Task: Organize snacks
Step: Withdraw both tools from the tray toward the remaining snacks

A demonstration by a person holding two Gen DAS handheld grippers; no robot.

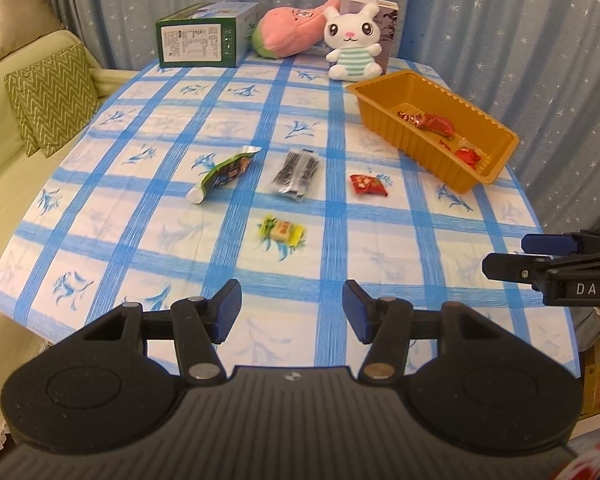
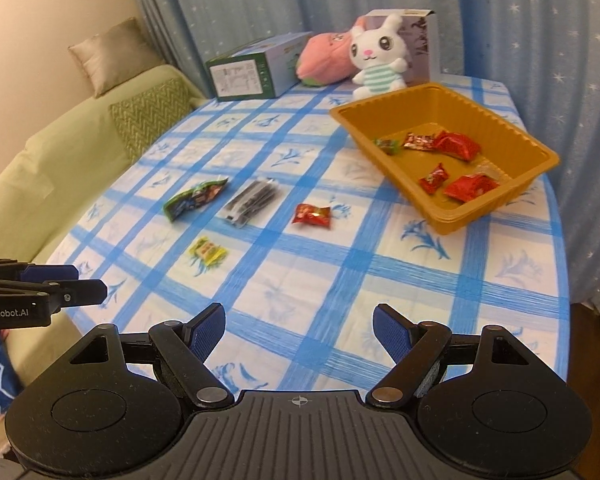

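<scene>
Left wrist view: blue-check worktop (image 1: 284,280) w/ star curtains (image 1: 500,20) behind
Both claws, left claw (image 1: 292,312) & right claw (image 2: 299,328), released, holding nothing; green sofa (image 2: 60,160) alongside worktop

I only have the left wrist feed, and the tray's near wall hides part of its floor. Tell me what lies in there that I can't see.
Observer: In the right wrist view, a green-wrapped candy lies at the left end of the orange tray floor, apart from the red wrappers. The wall hides it from you.
Operator: Now report the right gripper's jaws. I see it only side-on.
Observer: The right gripper has its jaws wide open with nothing between them, above bare tablecloth.
</scene>
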